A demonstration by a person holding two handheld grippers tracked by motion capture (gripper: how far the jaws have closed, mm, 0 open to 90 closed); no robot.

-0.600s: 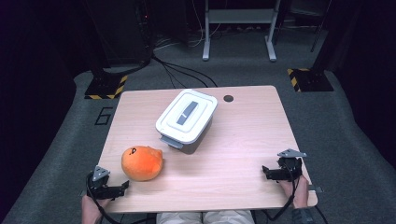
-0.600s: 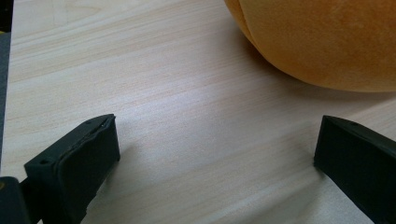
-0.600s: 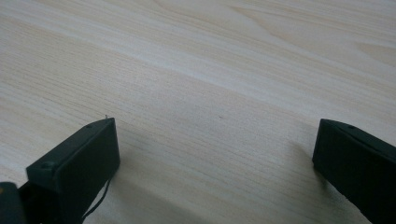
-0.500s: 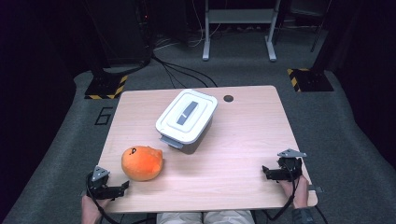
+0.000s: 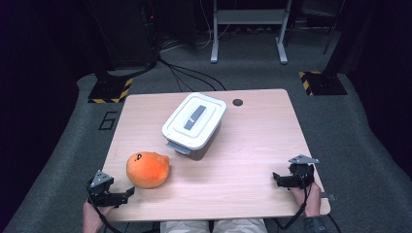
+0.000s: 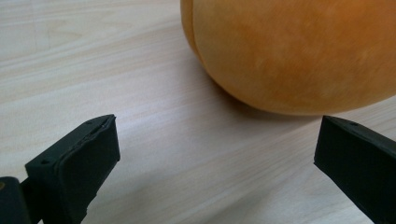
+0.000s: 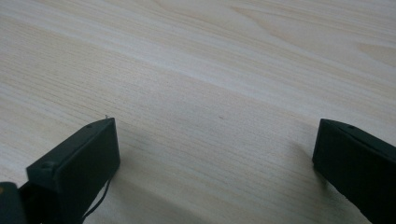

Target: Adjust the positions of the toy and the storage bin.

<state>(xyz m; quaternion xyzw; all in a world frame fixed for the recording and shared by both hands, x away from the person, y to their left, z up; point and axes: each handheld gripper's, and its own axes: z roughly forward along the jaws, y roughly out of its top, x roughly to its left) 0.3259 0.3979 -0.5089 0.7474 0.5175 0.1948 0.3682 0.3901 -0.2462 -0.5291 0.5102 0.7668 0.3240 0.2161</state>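
Note:
An orange plush toy (image 5: 147,169) with a small face lies on the wooden table (image 5: 252,141) at the near left. My left gripper (image 5: 127,192) rests just in front of it at the table's near left corner, open and holding nothing; in the left gripper view the orange plush toy (image 6: 299,51) bulges close ahead of the wide-apart jaws. A white lidded box (image 5: 194,124) with a grey handle stands near the table's middle. My right gripper (image 5: 277,178) lies open at the near right edge, over bare wood (image 7: 210,84).
A round cable hole (image 5: 237,102) sits at the table's far edge. Beyond the table are grey carpet, black cables (image 5: 189,73), a white stand's legs (image 5: 248,34) and striped floor plates (image 5: 320,82). Bare wood stretches between the box and the right gripper.

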